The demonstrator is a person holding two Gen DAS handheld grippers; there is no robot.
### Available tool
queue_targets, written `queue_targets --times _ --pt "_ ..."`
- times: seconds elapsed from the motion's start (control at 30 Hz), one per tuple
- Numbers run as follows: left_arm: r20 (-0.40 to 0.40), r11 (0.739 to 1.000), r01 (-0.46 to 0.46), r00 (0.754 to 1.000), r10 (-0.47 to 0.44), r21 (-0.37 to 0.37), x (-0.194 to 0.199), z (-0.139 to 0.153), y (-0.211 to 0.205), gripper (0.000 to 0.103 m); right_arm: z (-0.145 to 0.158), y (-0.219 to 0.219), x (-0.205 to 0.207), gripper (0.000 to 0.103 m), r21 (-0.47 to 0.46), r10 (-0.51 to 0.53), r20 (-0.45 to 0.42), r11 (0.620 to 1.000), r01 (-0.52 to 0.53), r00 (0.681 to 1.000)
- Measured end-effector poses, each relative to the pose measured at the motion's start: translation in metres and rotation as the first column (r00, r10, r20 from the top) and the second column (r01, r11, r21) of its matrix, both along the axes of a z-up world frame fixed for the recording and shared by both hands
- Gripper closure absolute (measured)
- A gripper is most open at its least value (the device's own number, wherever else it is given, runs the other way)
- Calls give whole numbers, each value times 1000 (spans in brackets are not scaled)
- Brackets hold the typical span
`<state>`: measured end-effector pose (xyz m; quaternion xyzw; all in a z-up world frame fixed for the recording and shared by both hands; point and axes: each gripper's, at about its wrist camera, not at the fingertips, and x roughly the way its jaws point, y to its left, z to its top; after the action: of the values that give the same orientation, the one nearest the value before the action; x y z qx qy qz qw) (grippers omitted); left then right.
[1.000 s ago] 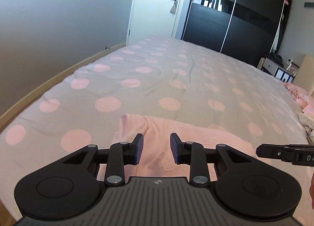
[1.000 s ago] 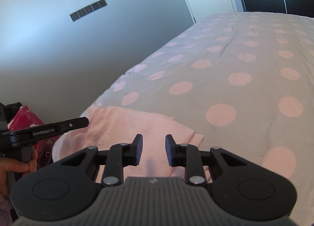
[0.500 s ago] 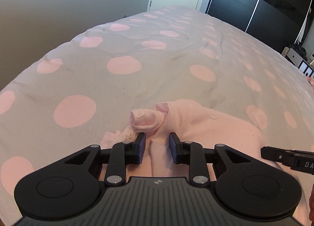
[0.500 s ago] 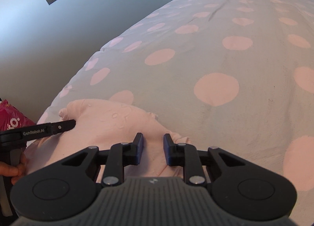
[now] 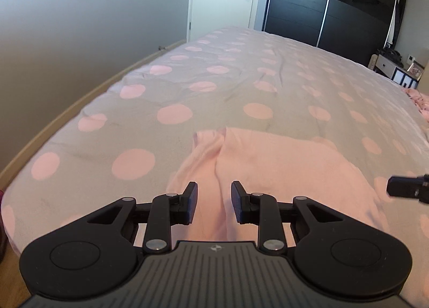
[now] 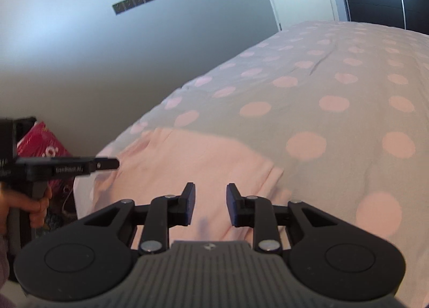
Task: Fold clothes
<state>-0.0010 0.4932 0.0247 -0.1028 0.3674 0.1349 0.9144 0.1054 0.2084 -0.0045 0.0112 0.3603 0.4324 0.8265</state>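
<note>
A pale pink garment (image 5: 268, 163) lies folded flat at the near end of the bed; it also shows in the right wrist view (image 6: 193, 163). My left gripper (image 5: 214, 206) is open and empty, hovering just above the garment's near left part, where a sleeve fold runs away from me. My right gripper (image 6: 210, 207) is open and empty above the garment's near right part. The left gripper's tip (image 6: 104, 164) shows at the left of the right wrist view; the right gripper's tip (image 5: 407, 190) shows at the right of the left wrist view.
The bed has a grey cover with pink dots (image 5: 241, 88). A grey wall (image 5: 80, 40) runs along its left side. A white door (image 5: 222, 0) and dark wardrobe (image 5: 335, 8) stand beyond. A red bag (image 6: 45, 147) sits on the floor. More pink clothes (image 5: 418, 99) lie far right.
Both grippers have lifted and pulled back from the garment. The bunched sleeve at the left now lies flatter. Both grippers stayed open.
</note>
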Motion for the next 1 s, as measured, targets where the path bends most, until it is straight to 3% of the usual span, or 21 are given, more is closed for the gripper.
queue_targets --times 0.2,0.3,0.33,0.4,0.43,0.47,0.57,0.67,0.8,0.9,1.0 --pt "-132 999 -13 991 16 29 8 -39 2 78 -47 7 -11 72 -88 -19 -64 996 13 998" --pt "-111 1000 -19 994 21 19 3 -38 4 76 -52 3 -8 72 -74 -22 -81 997 16 996" --pt "-82 1000 -23 996 23 6 0 -33 7 73 -48 0 -7 63 -58 -20 -85 998 15 996" --pt "-2 999 -42 999 42 -26 -9 -21 13 47 -40 -10 -4 38 -22 -33 -87 999 31 996" --pt "37 997 -59 998 60 -44 -13 -16 18 43 -36 -17 -2 22 0 -49 -86 999 49 995" --pt "63 996 -65 996 69 -63 -14 -14 23 39 -33 -23 1 17 21 -61 -92 998 63 994" --pt "42 984 -84 995 92 -159 -9 -26 43 37 -39 -29 16 17 24 -92 -195 995 99 976" --pt "2 959 -110 993 114 -260 -2 -50 60 37 -62 -33 27 17 24 -116 -323 991 131 939" --pt "-14 949 -97 995 98 -300 3 -75 69 29 -98 -34 38 17 44 -130 -476 984 171 870" --pt "-24 921 -101 995 99 -376 6 -94 78 29 -110 -29 44 16 79 -121 -509 979 187 852" --pt "-15 913 -78 997 79 -402 10 -105 80 30 -113 -16 50 16 83 -100 -514 983 165 852"
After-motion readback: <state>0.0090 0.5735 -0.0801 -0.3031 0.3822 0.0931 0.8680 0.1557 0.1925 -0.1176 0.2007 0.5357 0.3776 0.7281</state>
